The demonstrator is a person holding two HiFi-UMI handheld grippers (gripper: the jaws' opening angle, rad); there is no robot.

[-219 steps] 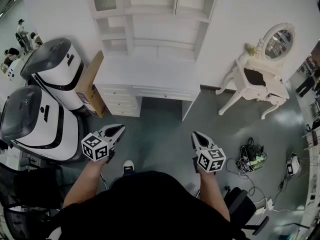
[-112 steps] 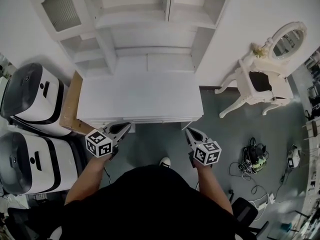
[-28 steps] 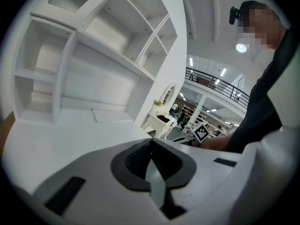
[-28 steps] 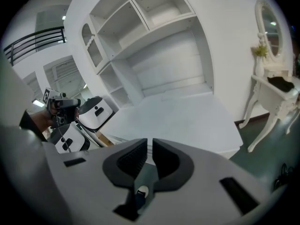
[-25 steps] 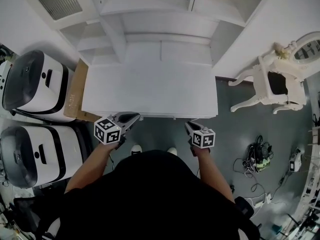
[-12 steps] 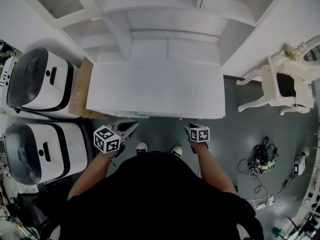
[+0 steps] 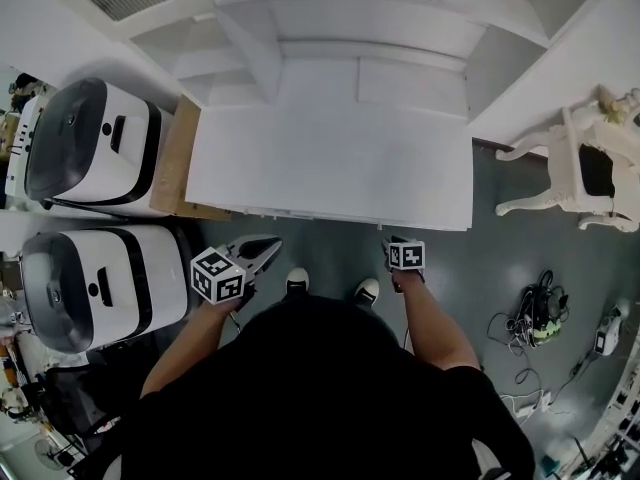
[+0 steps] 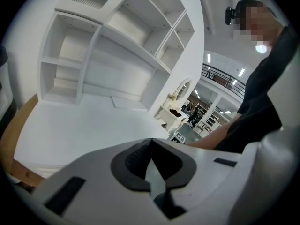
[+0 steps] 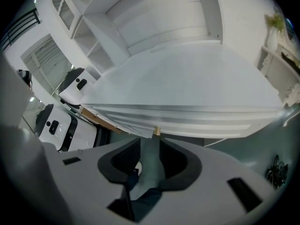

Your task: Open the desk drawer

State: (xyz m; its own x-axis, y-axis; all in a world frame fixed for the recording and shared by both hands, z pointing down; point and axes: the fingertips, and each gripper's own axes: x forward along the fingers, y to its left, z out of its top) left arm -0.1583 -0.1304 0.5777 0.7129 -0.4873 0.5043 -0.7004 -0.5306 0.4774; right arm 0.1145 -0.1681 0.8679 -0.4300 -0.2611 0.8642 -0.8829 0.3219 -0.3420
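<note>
Drawer (image 9: pixel 206 124) sits closed under the front lip of a white counter (image 7: pixel 330 158), visible only as a moulded band below the top in the right gripper view. A person stands close against the counter with a tool in each hand. The right claw (image 9: pixel 150 146) points steeply down just in front of the lip, near the counter's right end. Its jaws have just been opening and stand apart, with nothing between them but grey floor (image 7: pixel 470 268). The left claw (image 8: pixel 151 141) hovers off the front edge further left, tips together and empty.

Trouble from here would most likely come from aim. Jaws that close on the overhanging lip instead of the pull would grip the fixed top, and the drawer would not move. A shallow bite on a small pull could slip off under the tug. The person's shoes (image 7: pixel 297 280) are planted right below the front edge, so a drawer that does slide out may meet the body unless the person gives it room.

The drawer front lies just beyond and above the right claw's tips, apart from them. A small tan stub (image 9: pixel 157 131) shows at the band's lower edge, directly ahead of the open gap. It may be the knob, though it is too small to be sure.
</note>
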